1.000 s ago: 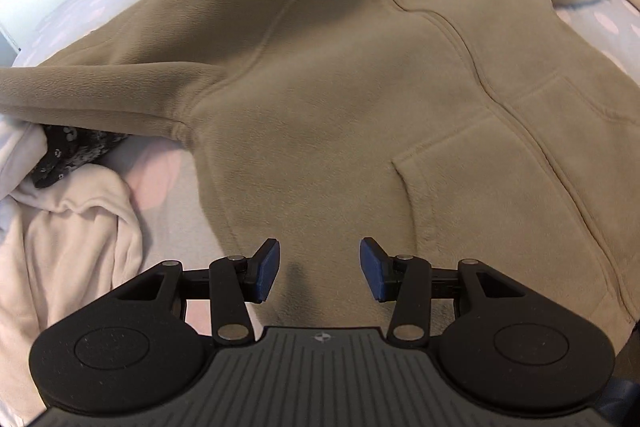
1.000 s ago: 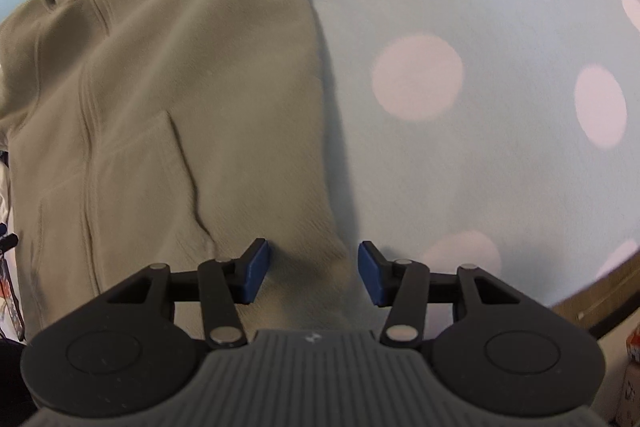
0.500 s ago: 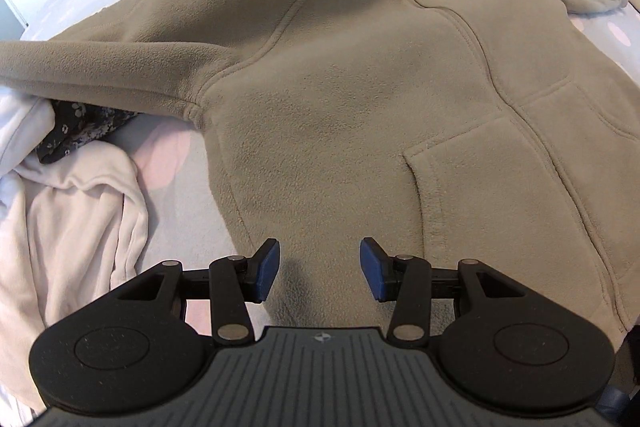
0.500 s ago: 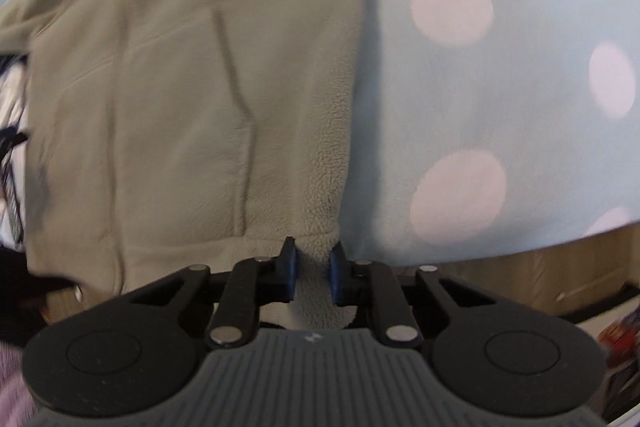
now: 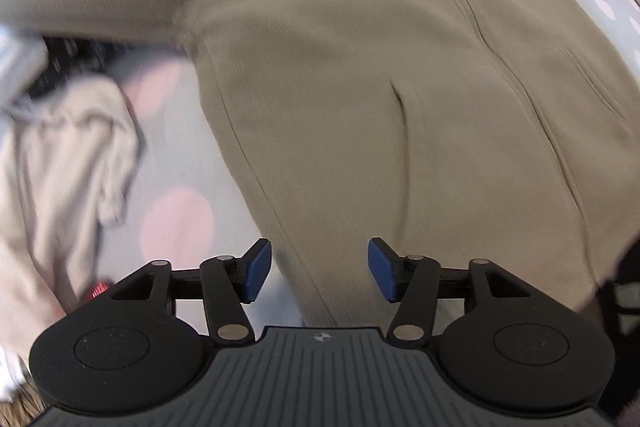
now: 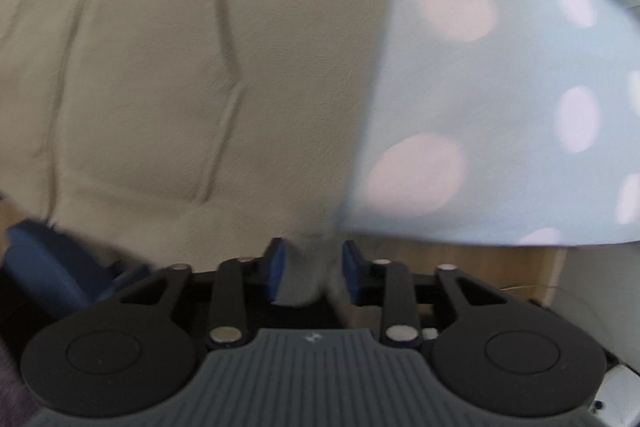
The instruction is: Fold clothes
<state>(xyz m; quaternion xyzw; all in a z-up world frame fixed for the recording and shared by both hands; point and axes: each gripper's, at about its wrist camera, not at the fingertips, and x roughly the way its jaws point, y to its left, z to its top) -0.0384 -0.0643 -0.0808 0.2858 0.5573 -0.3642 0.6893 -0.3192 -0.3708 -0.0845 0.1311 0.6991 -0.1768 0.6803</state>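
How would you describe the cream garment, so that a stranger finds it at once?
Start at the big olive fleece jacket spread over the dotted bedsheet. Look to its left, below the outstretched sleeve, ahead and left of the left gripper. There the cream garment lies crumpled, paler than the jacket and bunched rather than flat.

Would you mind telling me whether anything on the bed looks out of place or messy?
The olive fleece jacket lies spread flat, but beside its left sleeve sits a crumpled cream garment with something dark tucked behind it, an unfolded heap on the spotted sheet. Nothing looks damaged.
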